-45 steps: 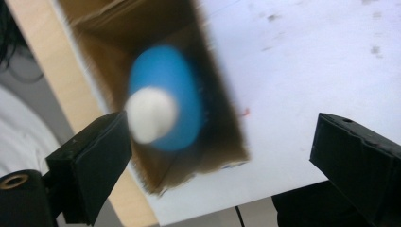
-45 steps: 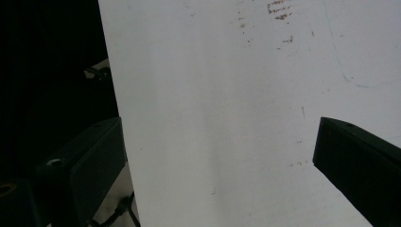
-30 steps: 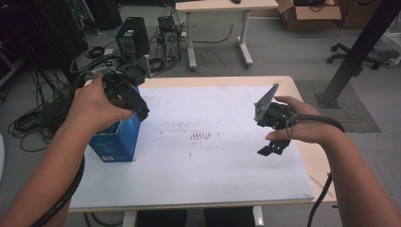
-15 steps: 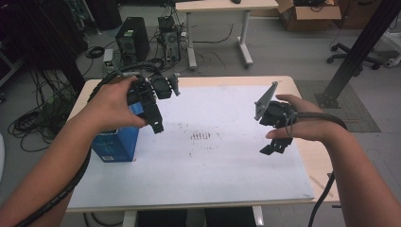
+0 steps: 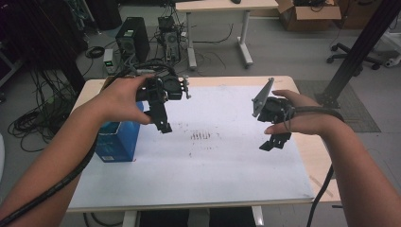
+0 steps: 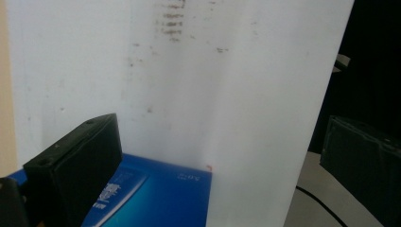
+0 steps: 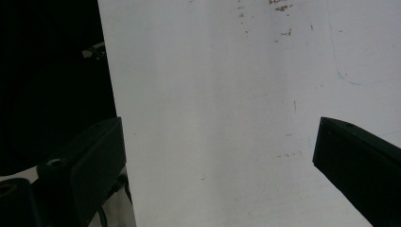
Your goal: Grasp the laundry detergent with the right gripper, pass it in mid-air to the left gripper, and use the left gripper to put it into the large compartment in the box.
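The blue box [image 5: 117,139] stands at the left of the frame, near the white tabletop [image 5: 198,175] edge. The left tongs [image 5: 163,124] hang just right of it, jaws wide apart, empty. The right tongs [image 5: 275,142], also gaping and empty, hover at right over bare, smudged surface. The box's print is unreadable.

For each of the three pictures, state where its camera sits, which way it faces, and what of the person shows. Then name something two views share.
High view: above the person's side, facing forward and down on the white table; both forearms, left gripper, right gripper.
Left gripper view: on the left gripper, looking down at the blue box; its open jaws.
Right gripper view: on the right gripper, looking down at the tabletop; its open jaws.
Shared: the blue box and the smudges.
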